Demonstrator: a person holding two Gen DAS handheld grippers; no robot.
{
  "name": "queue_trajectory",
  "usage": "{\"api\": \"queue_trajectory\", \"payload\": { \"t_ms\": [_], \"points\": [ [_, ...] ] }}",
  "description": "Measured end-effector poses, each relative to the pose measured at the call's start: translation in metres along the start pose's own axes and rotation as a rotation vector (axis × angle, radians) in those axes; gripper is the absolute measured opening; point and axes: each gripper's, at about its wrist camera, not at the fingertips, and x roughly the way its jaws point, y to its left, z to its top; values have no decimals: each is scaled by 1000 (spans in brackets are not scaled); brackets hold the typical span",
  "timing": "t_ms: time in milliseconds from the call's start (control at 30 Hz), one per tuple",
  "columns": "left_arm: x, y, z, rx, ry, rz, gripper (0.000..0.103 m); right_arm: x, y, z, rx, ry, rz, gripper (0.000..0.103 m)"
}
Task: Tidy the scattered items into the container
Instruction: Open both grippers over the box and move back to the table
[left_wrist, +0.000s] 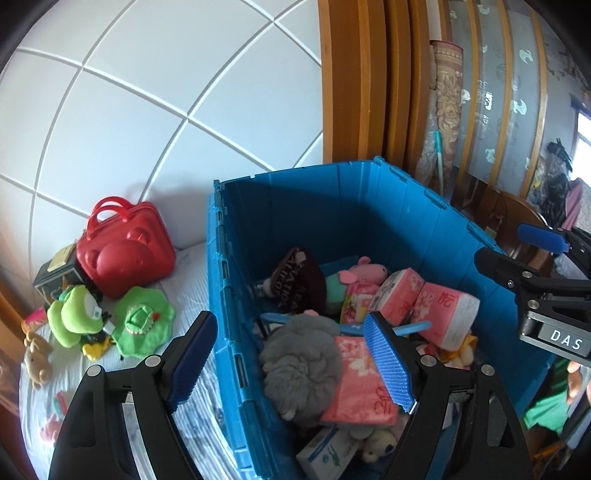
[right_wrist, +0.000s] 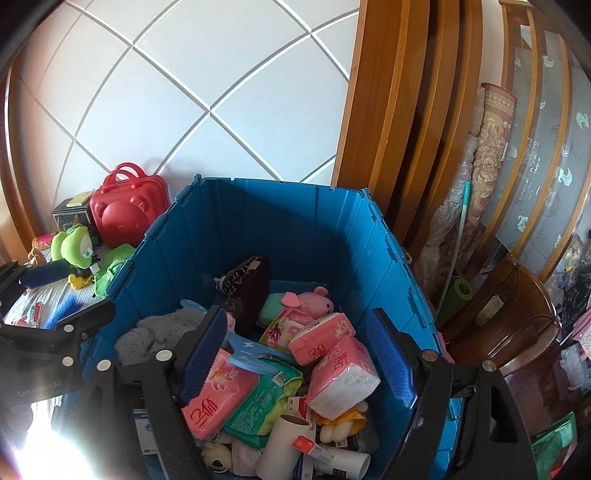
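A blue plastic crate stands on the bed, holding pink tissue packs, a grey plush, a pink pig toy and a dark cap. My left gripper is open and empty over the crate's left wall. My right gripper is open and empty above the crate's contents. Left of the crate lie a red bear case, a green frog plush, a green frilled hat and a small brown bear.
A tiled white wall rises behind the bed. A wooden frame and a rolled rug stand right of the crate. A wooden chair and clutter are at far right. A dark box sits beside the red case.
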Motion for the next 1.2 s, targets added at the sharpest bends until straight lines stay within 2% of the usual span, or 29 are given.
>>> {"api": "queue_trajectory", "payload": {
  "t_ms": [167,400,467,500,700,800,1000,1100,1200],
  "points": [
    [-13,31,-19,-35,-10,16,83,-2,15,-8,-15,2,20,85],
    [-26,99,-54,-102,2,90,83,2,55,-12,-29,2,75,89],
    [-30,124,-68,-129,10,120,83,5,71,-13,-36,4,91,98],
    [-32,137,-75,-144,14,135,83,6,81,-13,-41,6,101,99],
    [-41,230,-135,-226,69,254,83,-2,142,-13,-51,-19,163,100],
    [-50,286,-175,-279,110,322,83,-13,177,-10,-50,-56,200,103],
    [-73,405,-258,-403,202,443,83,-28,265,-9,-55,-125,285,103],
    [-85,459,-292,-453,239,472,83,-18,308,-15,-28,-94,313,103],
    [-95,500,-317,-487,265,497,83,2,347,-29,-5,-18,316,103]
  ]
}}
